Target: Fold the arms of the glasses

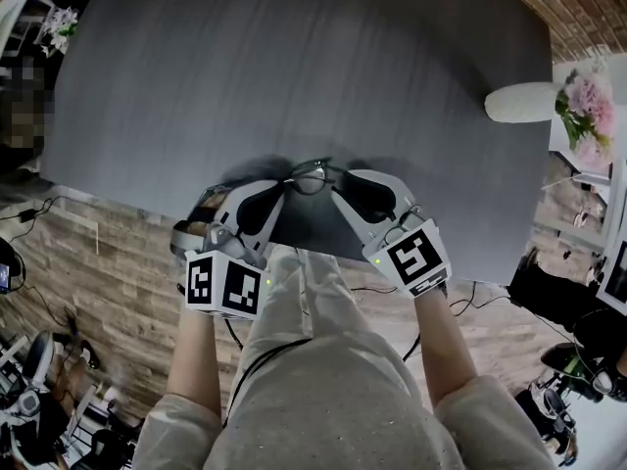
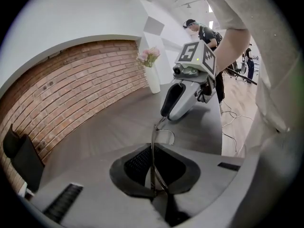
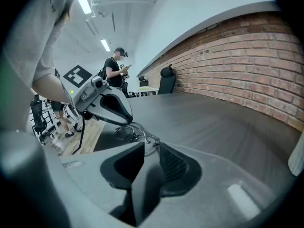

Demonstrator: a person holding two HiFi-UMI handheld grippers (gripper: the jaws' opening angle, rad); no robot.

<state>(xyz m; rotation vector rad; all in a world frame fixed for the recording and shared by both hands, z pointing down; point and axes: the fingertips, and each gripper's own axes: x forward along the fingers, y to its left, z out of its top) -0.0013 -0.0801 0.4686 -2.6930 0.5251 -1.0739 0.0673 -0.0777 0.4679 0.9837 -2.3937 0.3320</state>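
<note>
Grey plastic forms the body of the left hand-held gripper (image 2: 153, 150), whose jaws are closed on one thin arm of the glasses (image 2: 153, 137). The arm runs lengthwise between the dark pads, and a lens rim shows just beyond the tips.

The right hand-held gripper (image 3: 151, 147) faces it from the other side. Its jaws stand a little apart, and the end of the frame lies at their tips. Whether the pads touch the frame cannot be told.

From the head view, the two hand-held grippers converge in a V. The glasses sit between their tips, over the near edge of the dark grey worktop (image 1: 294, 67). Each hand-held gripper carries a cube with square markers at its rear, the left cube (image 1: 223, 285) and the right cube (image 1: 416, 258), and a bare forearm extends behind each.

On the far right of the worktop, well apart from the glasses, stands a white vase (image 1: 524, 102) with pink flowers (image 1: 588, 106). A curved brick wall (image 2: 71, 89) runs behind the far edge of the worktop. Wood-patterned flooring (image 1: 118, 262) with loose cables shows below the near edge.
</note>
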